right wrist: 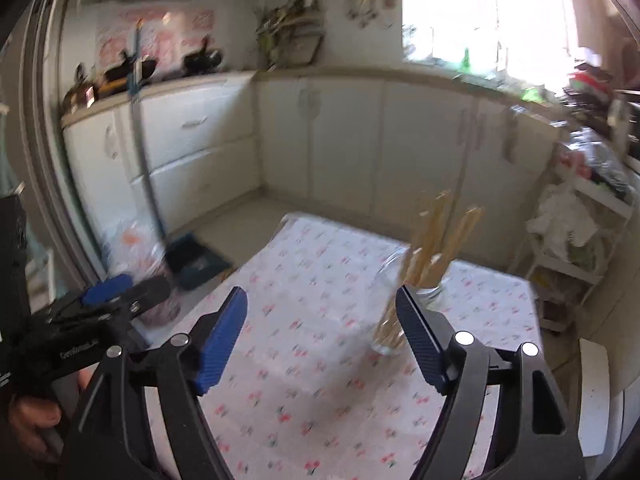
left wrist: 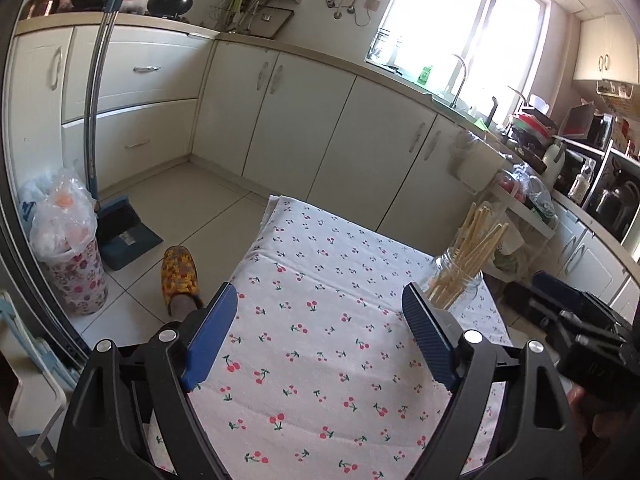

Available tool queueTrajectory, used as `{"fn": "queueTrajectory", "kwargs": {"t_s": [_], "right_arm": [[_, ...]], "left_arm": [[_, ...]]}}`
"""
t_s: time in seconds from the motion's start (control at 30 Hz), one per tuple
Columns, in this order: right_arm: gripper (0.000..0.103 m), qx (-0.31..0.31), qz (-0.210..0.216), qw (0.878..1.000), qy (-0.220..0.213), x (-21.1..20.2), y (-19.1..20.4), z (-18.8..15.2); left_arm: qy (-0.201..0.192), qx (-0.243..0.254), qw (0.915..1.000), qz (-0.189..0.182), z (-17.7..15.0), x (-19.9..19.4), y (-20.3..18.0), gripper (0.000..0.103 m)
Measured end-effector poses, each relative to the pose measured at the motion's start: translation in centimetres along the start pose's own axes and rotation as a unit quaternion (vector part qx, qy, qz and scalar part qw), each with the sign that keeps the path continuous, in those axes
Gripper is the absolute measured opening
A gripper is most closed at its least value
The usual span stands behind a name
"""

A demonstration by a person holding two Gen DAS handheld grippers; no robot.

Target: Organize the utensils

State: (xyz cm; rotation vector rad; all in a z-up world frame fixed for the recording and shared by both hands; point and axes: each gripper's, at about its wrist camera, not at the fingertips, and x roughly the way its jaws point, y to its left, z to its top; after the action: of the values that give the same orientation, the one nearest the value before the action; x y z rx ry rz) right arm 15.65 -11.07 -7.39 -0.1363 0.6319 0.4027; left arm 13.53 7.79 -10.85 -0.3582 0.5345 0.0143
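Observation:
A clear glass jar point(left wrist: 460, 280) holding several wooden chopsticks point(left wrist: 476, 240) stands at the far right of a table covered by a cherry-print cloth point(left wrist: 320, 240). My left gripper point(left wrist: 320, 288) hovers open over the cloth with nothing between its blue pads; the jar sits just behind its right finger. The right wrist view is blurred. In it the jar point(right wrist: 430, 294) and chopsticks point(right wrist: 436, 236) stand behind the right finger of my right gripper point(right wrist: 320, 290), which is open and empty. Each gripper shows at the edge of the other's view.
On the floor to the left are a bag-lined flowered bin point(left wrist: 76, 276), a blue dustpan with a broom point(left wrist: 124, 236) and a yellow slipper point(left wrist: 180, 276). Cream cabinets point(left wrist: 304, 128) line the far walls. A cluttered white rack point(left wrist: 532, 208) stands right of the table.

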Motion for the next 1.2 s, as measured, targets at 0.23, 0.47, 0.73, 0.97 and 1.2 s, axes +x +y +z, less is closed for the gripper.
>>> {"fn": "queueTrajectory", "kwargs": {"t_s": [0.23, 0.47, 0.73, 0.97, 1.2], "right_arm": [[0.074, -0.052, 0.083, 0.991, 0.097, 1.3, 4.0, -2.0], [0.074, -0.119, 0.131, 0.973, 0.149, 1.3, 9.1, -5.2], [0.076, -0.136, 0.157, 0.963, 0.172, 0.2, 12.1, -7.7], [0.08, -0.131, 0.156, 0.962, 0.181, -0.9, 13.7, -9.0], [0.081, -0.12, 0.146, 0.965, 0.183, -2.0, 14.5, -9.7]], "left_arm": [[0.003, 0.006, 0.9986, 0.052, -1.9, -2.3, 1.0, 0.085], [0.026, -0.01, 0.9947, 0.098, -3.7, -4.0, 4.1, 0.087], [0.038, -0.02, 0.993, 0.11, -5.7, -6.3, 5.8, 0.088], [0.046, -0.033, 0.9921, 0.112, -7.1, -8.2, 6.8, 0.089], [0.044, -0.049, 0.9915, 0.112, -7.3, -9.7, 7.7, 0.092]]}}
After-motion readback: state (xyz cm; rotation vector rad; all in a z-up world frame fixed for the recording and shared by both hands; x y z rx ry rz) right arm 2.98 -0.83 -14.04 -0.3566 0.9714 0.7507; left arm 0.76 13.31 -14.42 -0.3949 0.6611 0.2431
